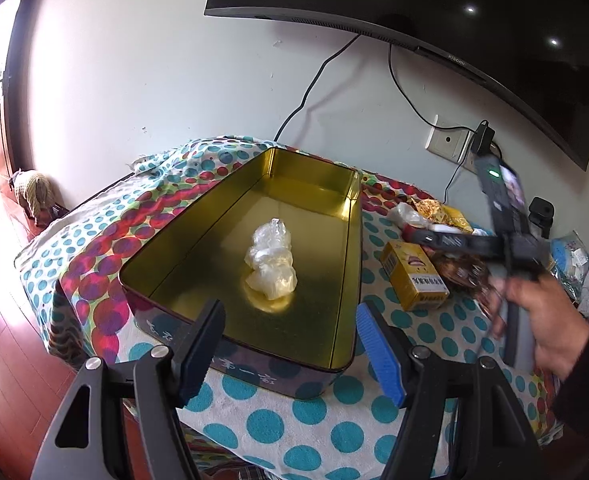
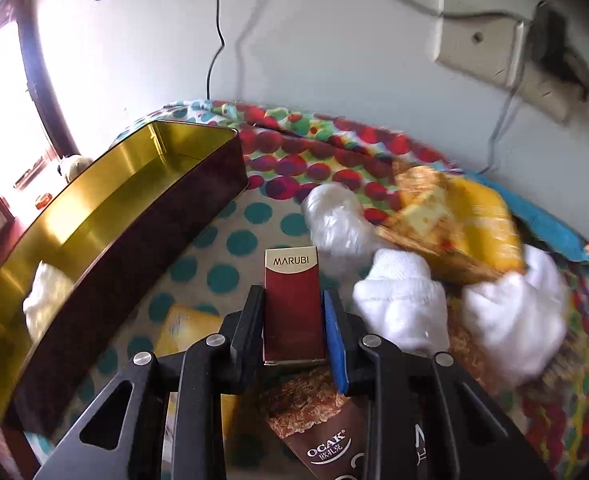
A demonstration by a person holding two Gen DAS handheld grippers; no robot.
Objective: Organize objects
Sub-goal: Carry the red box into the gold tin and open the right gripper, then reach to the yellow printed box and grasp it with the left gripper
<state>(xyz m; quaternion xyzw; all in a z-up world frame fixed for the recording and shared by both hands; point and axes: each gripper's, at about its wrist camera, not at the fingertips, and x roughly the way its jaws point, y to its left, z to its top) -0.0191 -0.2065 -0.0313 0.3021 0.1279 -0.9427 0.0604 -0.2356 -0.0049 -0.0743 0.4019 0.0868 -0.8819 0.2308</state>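
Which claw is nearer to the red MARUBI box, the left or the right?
Right. The right claw is shut on the MARUBI box. The left claw stands open at the near end of the gold tin, apart from that box.

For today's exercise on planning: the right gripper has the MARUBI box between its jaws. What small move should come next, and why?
Probably lift the MARUBI box clear and carry it left toward the tin. The right gripper is shut on it, and the tin holds only a plastic bag.

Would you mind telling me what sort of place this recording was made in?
Probably a room in a home: a wall-mounted television, a wall socket with plugged-in cables, and a table under a polka-dot cloth on wooden flooring.
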